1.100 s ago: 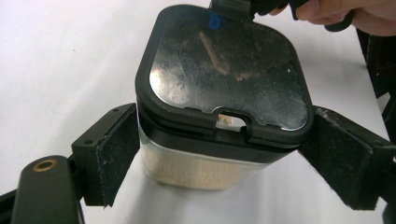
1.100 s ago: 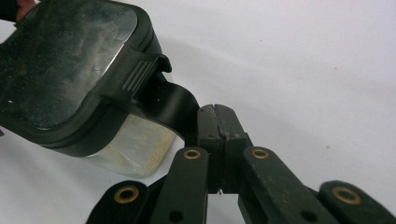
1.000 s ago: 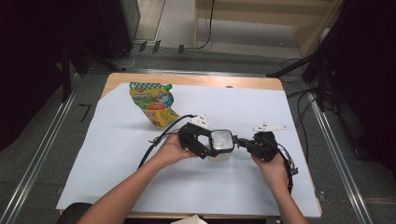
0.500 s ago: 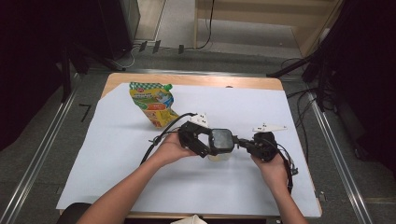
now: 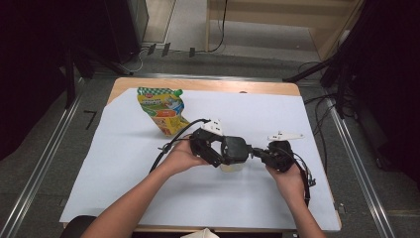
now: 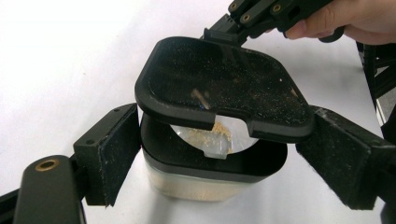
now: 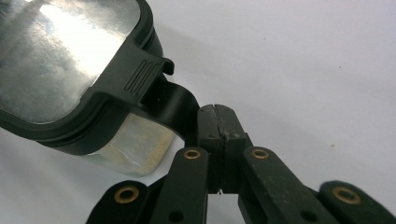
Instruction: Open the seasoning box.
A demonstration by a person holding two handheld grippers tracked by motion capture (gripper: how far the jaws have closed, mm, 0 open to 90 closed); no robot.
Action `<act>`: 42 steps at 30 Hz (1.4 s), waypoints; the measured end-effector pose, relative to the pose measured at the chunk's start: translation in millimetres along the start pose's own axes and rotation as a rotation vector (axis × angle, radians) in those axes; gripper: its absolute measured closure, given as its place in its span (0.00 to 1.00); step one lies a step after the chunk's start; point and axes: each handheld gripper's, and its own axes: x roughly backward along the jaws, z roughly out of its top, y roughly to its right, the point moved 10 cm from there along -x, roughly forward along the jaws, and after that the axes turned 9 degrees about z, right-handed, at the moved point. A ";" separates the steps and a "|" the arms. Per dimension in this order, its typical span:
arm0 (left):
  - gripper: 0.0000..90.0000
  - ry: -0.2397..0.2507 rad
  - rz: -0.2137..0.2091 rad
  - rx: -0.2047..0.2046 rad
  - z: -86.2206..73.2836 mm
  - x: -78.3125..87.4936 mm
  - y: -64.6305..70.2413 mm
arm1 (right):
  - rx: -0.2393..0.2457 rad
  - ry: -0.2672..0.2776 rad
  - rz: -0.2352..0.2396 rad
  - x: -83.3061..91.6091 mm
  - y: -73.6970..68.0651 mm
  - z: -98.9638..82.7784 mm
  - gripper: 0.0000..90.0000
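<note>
Container first, from the high view: we see it near the middle of the white sheet, between the two hands, its black lid hiding most of the pale body, so we can hardly judge its long axis here. Our left gripper meets it from the left and our right gripper from the right. A printed pouch lies well apart, up and to the left.

From the left gripper view, the container is a low, rounded-square jar of clear plastic with a black collar, standing upright on the sheet. Its hinged lid is tipped up, underside dusted with tan powder, and a torn foil seal shows beneath (crumbs cling to it). The two pads flank the jar's sides; they seem to press it, though contact is hard to confirm.

From the right gripper view, the lid shows its shiny top panel, and its ribbed tab points toward us. The jaws are pressed together on a black strap under that tab.
</note>
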 end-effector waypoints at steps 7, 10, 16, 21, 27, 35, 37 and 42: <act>0.16 -0.004 0.001 -0.007 2.7 0.3 -0.1 | -0.003 0.000 -0.001 0.3 -0.4 -0.1 1.00; 0.16 -0.007 -0.010 -0.009 7.7 -0.1 1.0 | -0.005 0.002 0.002 0.2 -0.1 0.1 1.00; 0.40 0.039 -0.091 0.003 21.2 5.6 10.6 | 0.001 0.008 0.011 0.9 -1.4 0.7 1.00; 0.45 0.020 -0.097 -0.006 23.5 6.5 14.4 | 0.004 0.004 0.009 1.2 -2.1 0.0 1.00; 0.54 -0.013 -0.104 -0.006 30.5 9.0 18.8 | 0.008 0.002 0.009 1.5 -2.6 -0.3 1.00; 0.58 -0.046 -0.147 0.022 39.2 7.8 22.1 | 0.006 0.002 0.010 1.9 -3.5 -1.0 1.00; 0.59 -0.049 -0.158 0.034 40.7 7.3 23.4 | 0.009 0.003 0.011 1.8 -3.5 -0.8 1.00; 0.63 -0.049 -0.172 0.034 45.5 4.2 26.6 | 0.010 0.008 0.014 1.9 -3.3 0.0 1.00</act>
